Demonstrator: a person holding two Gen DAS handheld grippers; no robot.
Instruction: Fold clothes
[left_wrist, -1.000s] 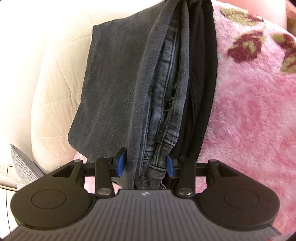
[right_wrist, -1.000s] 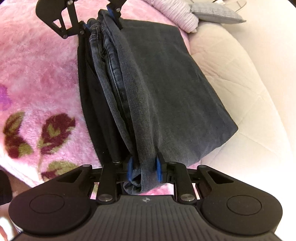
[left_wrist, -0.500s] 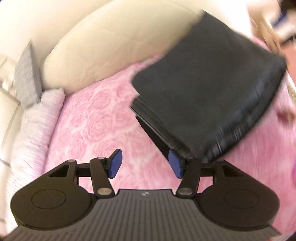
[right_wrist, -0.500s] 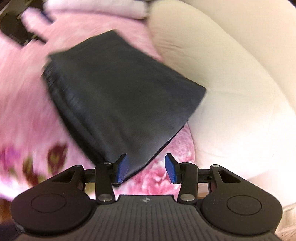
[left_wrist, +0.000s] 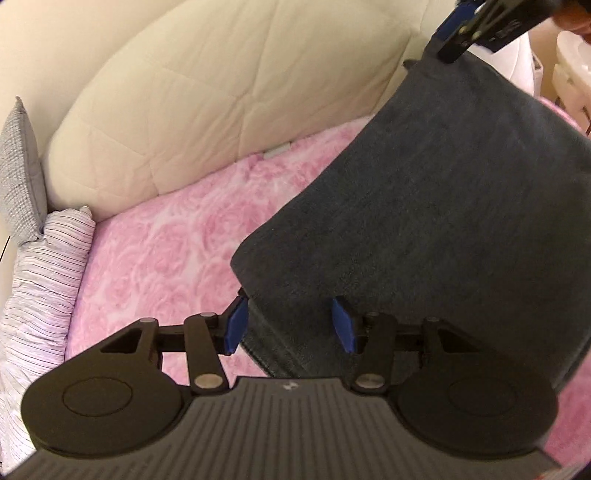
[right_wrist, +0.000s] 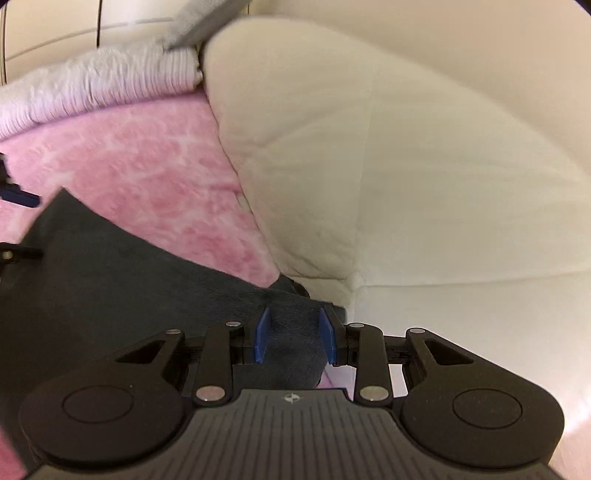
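A folded stack of dark grey jeans is seen lying flat on a pink rose-patterned blanket, beside a cream quilted cushion, where a second earlier the same bundle was hung upright and pinched at both ends. In the left wrist view, the left gripper is held low at the near corner of the stack, its blue pads spread to either side of the layered edge; its jaws are closing, with the folded edge between them, yet no pad is seen pressing on the cloth. In the right wrist view, the right gripper is placed over the opposite corner of the jeans, close against the cushion; its jaws too are closing, dark fabric is framed between the blue pads, and a gap is left on each side. The right gripper is also caught at the top edge of the left view, at the far end of the stack. A striped lilac pillow and a grey knitted cushion are seen at the blanket's far side. Half a second earlier both grippers were shown wider apart and clear of the cloth.
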